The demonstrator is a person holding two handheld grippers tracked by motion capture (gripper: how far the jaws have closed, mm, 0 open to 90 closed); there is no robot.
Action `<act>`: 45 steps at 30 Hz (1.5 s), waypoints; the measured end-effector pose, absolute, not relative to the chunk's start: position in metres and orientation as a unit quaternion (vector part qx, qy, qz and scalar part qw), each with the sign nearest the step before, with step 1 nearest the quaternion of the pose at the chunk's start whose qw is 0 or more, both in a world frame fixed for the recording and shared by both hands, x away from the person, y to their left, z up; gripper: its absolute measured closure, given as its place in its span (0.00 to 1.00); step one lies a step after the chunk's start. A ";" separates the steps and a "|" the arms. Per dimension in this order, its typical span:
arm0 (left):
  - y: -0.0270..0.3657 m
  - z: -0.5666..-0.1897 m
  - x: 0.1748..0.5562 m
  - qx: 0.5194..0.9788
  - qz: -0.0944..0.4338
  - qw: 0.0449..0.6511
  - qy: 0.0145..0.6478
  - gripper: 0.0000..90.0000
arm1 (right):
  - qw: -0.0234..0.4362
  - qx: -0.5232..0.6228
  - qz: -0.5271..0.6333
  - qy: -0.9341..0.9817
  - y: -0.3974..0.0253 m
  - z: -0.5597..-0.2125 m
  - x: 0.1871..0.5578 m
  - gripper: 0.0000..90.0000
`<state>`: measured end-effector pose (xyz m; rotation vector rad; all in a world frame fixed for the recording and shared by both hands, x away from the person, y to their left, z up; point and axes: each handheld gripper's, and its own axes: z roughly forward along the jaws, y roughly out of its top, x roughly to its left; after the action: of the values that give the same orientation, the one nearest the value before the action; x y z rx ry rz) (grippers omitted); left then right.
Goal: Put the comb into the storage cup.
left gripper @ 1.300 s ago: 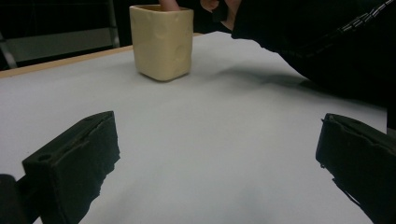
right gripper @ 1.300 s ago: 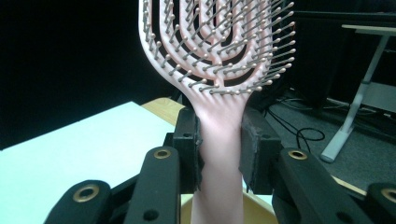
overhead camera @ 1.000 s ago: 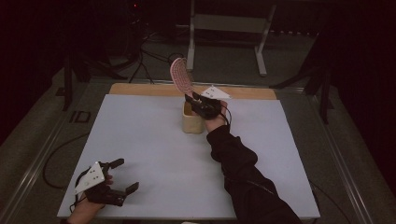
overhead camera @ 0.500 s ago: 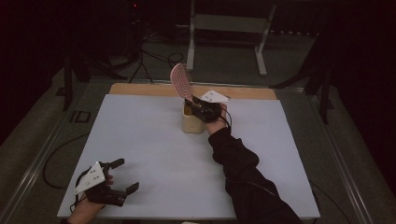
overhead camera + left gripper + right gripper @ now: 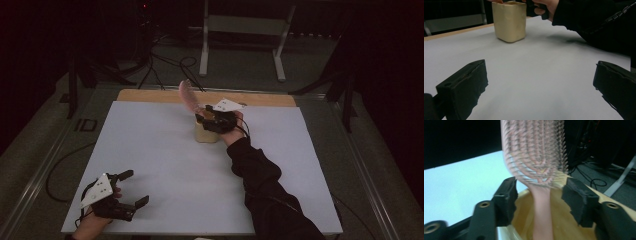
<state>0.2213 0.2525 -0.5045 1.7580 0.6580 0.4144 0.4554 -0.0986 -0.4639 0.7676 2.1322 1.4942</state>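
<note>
The pink hairbrush (image 5: 536,157) stands with its handle down in the tan cup (image 5: 205,134) (bristle end up, leaning a bit); the cup sits on the white table (image 5: 165,165) near its far edge. The right gripper (image 5: 539,195) is at the cup's rim with its jaws apart, one on each side of the handle; they seem not to touch it, though the picture is blurry. The left gripper (image 5: 131,189) rests wide open and holding nothing, well apart from the cup, at the near edge.
</note>
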 end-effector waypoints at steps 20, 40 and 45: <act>0.252 -0.504 0.221 0.751 0.178 0.571 0.280 0.00 | 0.187 0.271 0.532 0.780 -0.107 -0.453 0.458 0.11; 0.253 -0.504 0.221 0.750 0.179 0.571 0.282 0.00 | 0.180 0.289 0.515 0.786 -0.111 -0.443 0.455 0.11; 0.253 -0.503 0.221 0.750 0.180 0.572 0.280 0.00 | 0.187 0.286 0.514 0.787 -0.116 -0.439 0.453 0.11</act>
<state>0.2207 0.2525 -0.5034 1.7596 0.6565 0.4214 0.4528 -0.1160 -0.4391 0.8046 2.2154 1.4463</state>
